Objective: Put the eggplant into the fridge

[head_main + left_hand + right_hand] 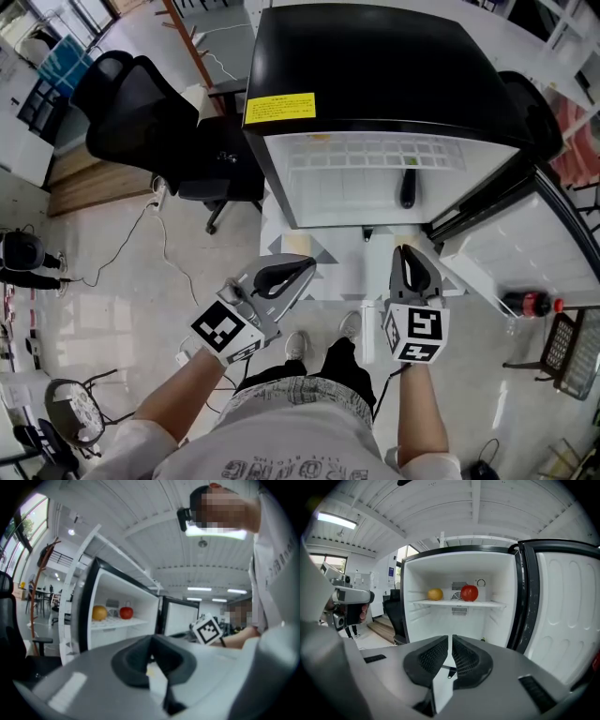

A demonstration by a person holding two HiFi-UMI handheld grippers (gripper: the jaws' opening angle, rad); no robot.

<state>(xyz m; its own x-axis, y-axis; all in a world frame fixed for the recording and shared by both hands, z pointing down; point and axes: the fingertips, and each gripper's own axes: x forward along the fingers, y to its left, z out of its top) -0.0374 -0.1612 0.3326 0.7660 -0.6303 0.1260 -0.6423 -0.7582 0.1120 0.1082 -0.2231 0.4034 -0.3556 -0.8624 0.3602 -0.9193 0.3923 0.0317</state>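
Note:
The black mini fridge (375,66) stands open in front of me, its door (511,239) swung out to the right. A dark eggplant (408,187) lies inside it, below the white wire shelf (375,155). My right gripper (415,267) hangs just outside the fridge mouth, below the eggplant in the head view, jaws together and empty. My left gripper (284,275) is to its left, also closed on nothing. In the right gripper view the right gripper (450,656) faces the fridge interior (440,620); the eggplant is hidden there. The left gripper (152,660) shows the fridge (117,630) from the side.
An orange fruit (435,594) and a red fruit (469,592) sit on the fridge shelf. A black office chair (150,122) stands to the fridge's left, with cables (159,234) on the floor. A cola bottle (530,303) lies at the right. My shoes (298,345) are below the grippers.

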